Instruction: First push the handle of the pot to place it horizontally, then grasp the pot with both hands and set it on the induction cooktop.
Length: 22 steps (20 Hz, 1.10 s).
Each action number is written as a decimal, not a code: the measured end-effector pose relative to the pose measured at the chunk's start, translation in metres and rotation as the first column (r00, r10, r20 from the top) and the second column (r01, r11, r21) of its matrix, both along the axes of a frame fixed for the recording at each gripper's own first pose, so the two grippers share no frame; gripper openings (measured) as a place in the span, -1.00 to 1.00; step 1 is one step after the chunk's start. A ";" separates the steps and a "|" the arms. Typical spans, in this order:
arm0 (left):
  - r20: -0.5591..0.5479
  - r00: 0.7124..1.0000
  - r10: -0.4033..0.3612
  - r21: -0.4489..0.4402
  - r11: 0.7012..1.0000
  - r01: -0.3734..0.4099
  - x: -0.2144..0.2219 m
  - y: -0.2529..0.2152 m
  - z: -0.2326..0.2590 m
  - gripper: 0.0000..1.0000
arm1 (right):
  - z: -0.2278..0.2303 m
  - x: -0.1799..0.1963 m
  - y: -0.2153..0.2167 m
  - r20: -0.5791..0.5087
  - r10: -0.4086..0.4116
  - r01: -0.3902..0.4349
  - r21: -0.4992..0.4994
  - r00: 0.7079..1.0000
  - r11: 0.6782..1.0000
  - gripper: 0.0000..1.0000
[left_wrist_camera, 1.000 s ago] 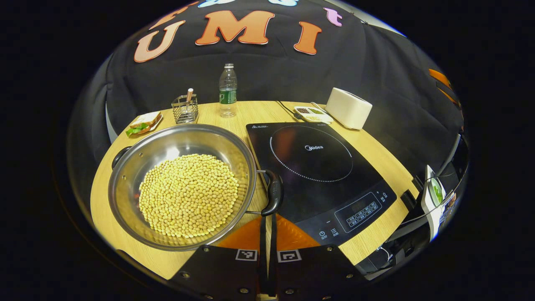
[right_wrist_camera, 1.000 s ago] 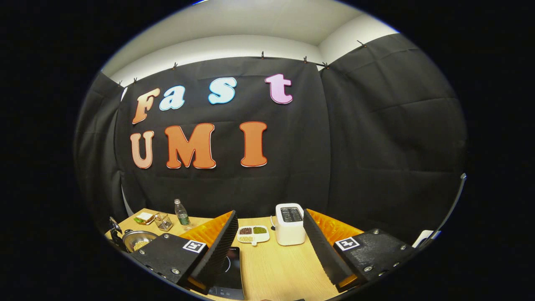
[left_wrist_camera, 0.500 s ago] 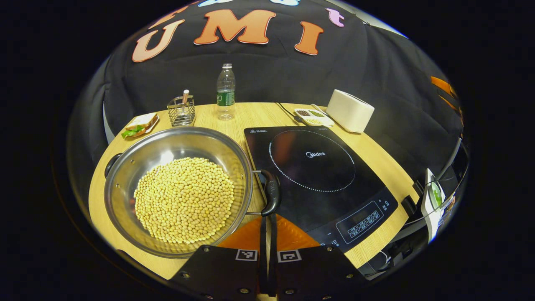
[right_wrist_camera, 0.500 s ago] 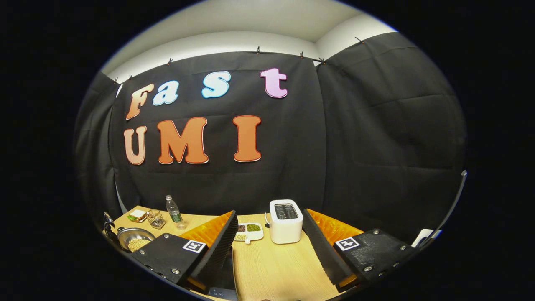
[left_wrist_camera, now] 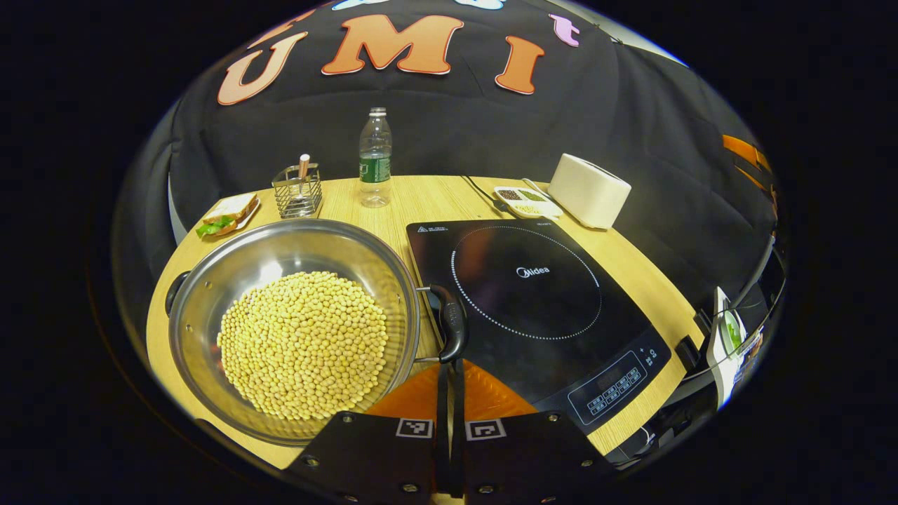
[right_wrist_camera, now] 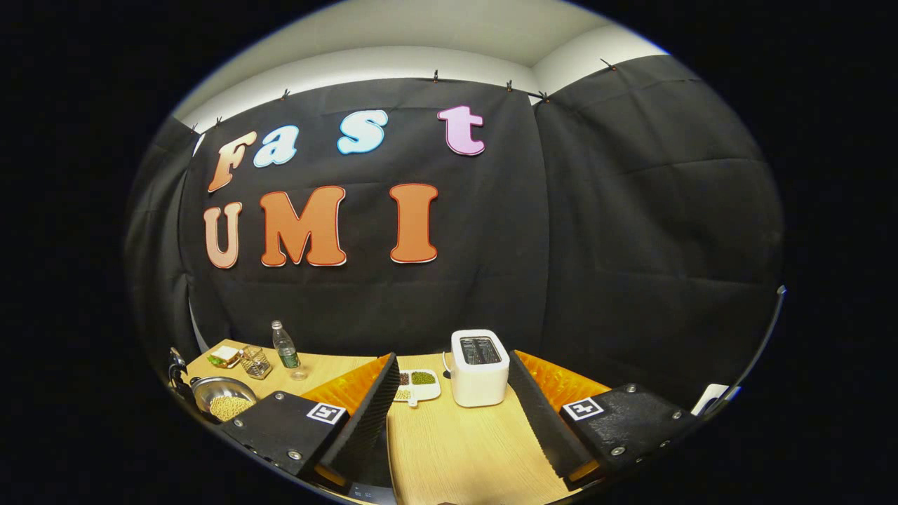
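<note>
Wood table [left_wrist_camera: 421, 200]: pot [left_wrist_camera: 291, 326] left of cooktop [left_wrist_camera: 533, 301]. Left gripper [left_wrist_camera: 449, 393] fingers together, tips at near handle [left_wrist_camera: 452, 322], pushing step. Right gripper [right_wrist_camera: 449, 421] apart, empty. Next: both grip handles.

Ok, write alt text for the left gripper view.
The left gripper, its fingers closed together, touches the black handle of a steel pot filled with soybeans. A black induction cooktop sits beside the pot on the wooden table.
</note>
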<state>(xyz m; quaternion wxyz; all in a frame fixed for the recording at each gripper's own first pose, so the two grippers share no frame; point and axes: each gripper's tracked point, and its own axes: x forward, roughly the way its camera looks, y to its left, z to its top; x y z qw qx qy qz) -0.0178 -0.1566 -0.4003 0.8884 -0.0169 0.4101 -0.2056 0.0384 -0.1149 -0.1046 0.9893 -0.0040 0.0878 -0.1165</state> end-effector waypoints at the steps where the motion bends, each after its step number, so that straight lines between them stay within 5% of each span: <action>1: 0.000 1.000 0.000 -0.002 1.000 0.000 0.001 -0.001 0.000 -0.96 | -0.002 0.001 0.000 -0.003 0.000 0.000 -0.001 1.000 1.000 0.94; 17: 0.020 1.000 0.004 -0.020 1.000 -0.003 0.024 -0.007 -0.001 -0.95 | -0.009 0.005 0.028 -0.030 0.013 -0.013 -0.030 0.999 0.999 1.00; 22: 0.133 0.991 0.003 -0.008 1.000 -0.001 0.042 -0.006 0.032 -0.95 | -0.012 0.009 0.033 -0.049 0.011 -0.012 -0.023 0.999 1.000 0.94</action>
